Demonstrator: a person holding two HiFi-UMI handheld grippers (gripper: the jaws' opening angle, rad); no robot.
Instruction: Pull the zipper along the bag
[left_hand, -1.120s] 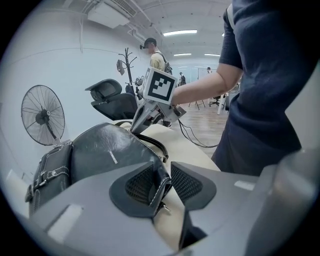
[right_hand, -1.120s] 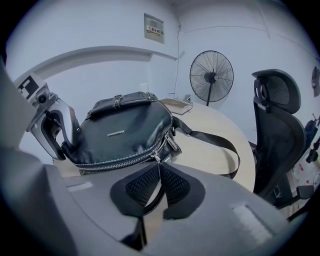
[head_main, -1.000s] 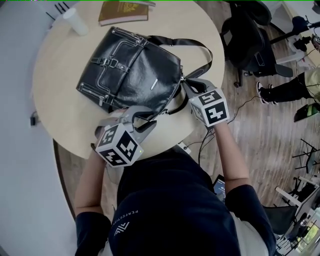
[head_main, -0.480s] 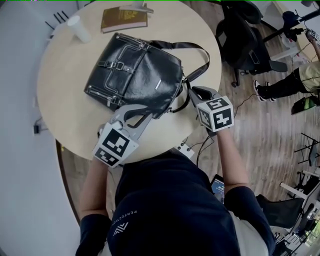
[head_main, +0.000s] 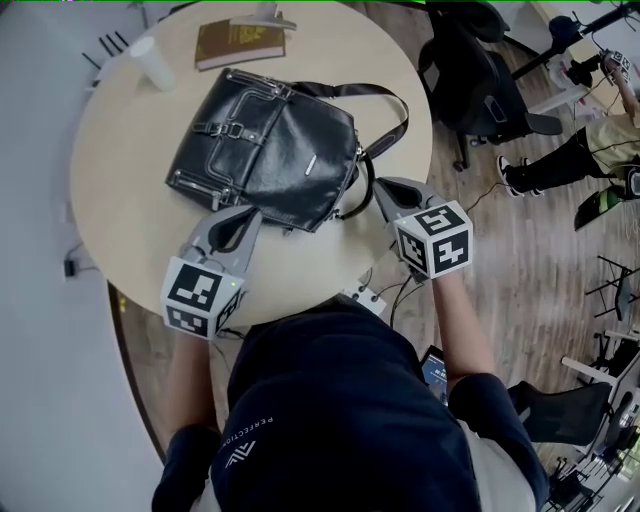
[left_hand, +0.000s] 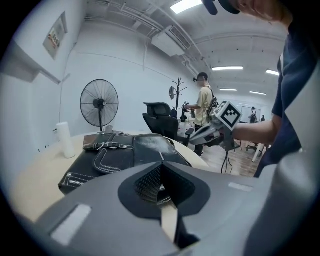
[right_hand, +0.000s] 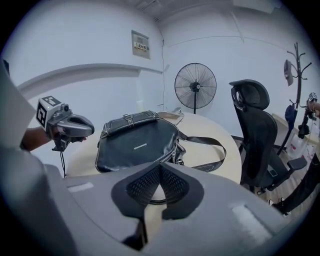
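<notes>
A black leather bag (head_main: 265, 145) lies flat on the round table (head_main: 120, 190), its strap (head_main: 385, 105) looped to the right. Its zipper edge (right_hand: 167, 154) faces me. My left gripper (head_main: 242, 217) sits just off the bag's near edge. Its jaws have just been closing and are shut with nothing between them (left_hand: 161, 166). My right gripper (head_main: 380, 186) hovers off the bag's right corner. Its jaws have also just closed, empty (right_hand: 160, 168). Each gripper view shows the bag (left_hand: 127, 152) beyond the shut tips.
A brown book (head_main: 240, 42) and a white cup (head_main: 152, 65) sit at the table's far side. A black office chair (head_main: 470, 70) stands right of the table, a person's legs (head_main: 580, 155) further right. A fan (right_hand: 195, 86) stands behind.
Both grippers have drawn back from the bag toward the table's near edge and risen. The left one has also shifted left and rolled. Both pairs of jaws have gone from open to shut.
</notes>
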